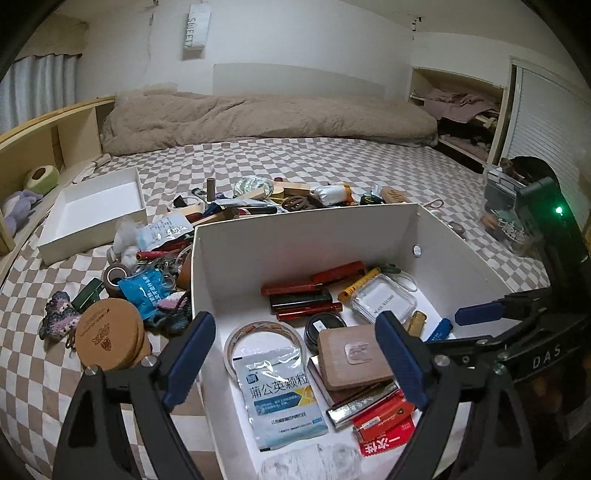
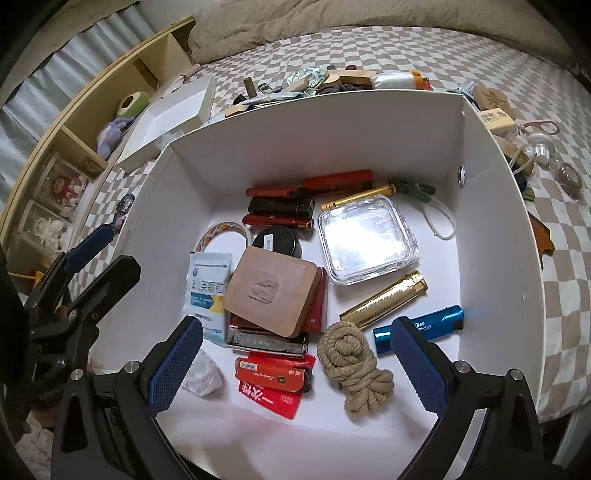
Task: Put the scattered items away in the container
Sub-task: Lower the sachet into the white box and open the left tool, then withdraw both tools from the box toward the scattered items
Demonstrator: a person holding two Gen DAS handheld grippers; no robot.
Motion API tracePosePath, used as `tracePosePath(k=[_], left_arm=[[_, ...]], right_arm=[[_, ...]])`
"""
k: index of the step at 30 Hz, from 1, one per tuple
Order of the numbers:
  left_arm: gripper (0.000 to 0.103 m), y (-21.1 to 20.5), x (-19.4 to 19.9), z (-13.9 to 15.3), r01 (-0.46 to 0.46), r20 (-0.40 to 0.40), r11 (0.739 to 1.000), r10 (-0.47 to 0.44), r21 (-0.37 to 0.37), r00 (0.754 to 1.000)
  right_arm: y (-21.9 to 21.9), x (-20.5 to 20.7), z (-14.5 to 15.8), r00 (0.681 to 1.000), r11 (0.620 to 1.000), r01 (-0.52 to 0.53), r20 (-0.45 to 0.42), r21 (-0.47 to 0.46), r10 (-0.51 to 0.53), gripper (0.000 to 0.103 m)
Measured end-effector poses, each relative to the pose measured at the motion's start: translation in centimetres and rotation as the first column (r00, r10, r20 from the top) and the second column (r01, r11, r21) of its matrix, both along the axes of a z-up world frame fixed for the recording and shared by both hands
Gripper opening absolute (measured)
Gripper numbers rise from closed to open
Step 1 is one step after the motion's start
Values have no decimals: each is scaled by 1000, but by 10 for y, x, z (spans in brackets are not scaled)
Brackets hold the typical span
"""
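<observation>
Your left claw (image 1: pixel 295 360) hangs over the near left corner of the white cardboard box (image 1: pixel 306 236) on the checkered bed (image 1: pixel 332 162), its blue pads wide apart with nothing between them. No earlier view is given, so only that open stance can be told.

Left of the box, still on the bed, lie round cork coasters (image 1: pixel 109 338) with a stamped emblem, a blue sachet (image 1: pixel 142 291), a roll of brown tape (image 1: pixel 114 278) and a shallow white lid (image 1: pixel 96 210). On the wall a sign reads "SWEETY" (image 1: pixel 195 31).

Inside the box, from the left: a ring of patterned tape (image 2: pixel 225 234), a white and blue sachet printed "蒲公英颗粒" (image 1: pixel 280 398), a brown square block with a clear stick-on hook (image 2: pixel 271 290), a red lighter with script lettering (image 2: pixel 273 374) on a red packet, a coil of tan rope (image 2: pixel 354 363), a clear square case (image 1: pixel 384 301) labelled "NAIL STUDIO", a ribbed gold tube (image 2: pixel 384 299) and a shiny blue tube (image 2: pixel 421 326) with white writing too small to read.

Your right claw (image 2: pixel 295 363) is held above the box's near side, pads spread wide and empty, the rope and red lighter lying below between them. Its body reads "DAS" in the left view.
</observation>
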State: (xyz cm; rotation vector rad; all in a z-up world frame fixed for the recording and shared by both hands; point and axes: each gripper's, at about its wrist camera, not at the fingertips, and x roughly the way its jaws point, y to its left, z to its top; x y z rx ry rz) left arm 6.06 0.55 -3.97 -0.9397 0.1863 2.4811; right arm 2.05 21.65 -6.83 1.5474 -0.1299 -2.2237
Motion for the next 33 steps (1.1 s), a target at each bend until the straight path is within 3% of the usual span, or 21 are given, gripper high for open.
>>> tracePosePath(k=[15, 18, 33], left_arm=[[89, -1, -3, 6, -24, -8, 1000, 24, -3, 1000], [94, -1, -3, 9, -16, -2, 1000, 16, 8, 1000], [103, 16, 5, 24, 1, -30, 1000, 0, 20, 1000]], right_arm=[[11, -2, 4, 999, 1000, 24, -39, 9, -24, 101], [13, -2, 8, 998, 1000, 19, -53, -4, -19, 101], [24, 3, 31, 974, 998, 18, -228, 52, -5, 101]])
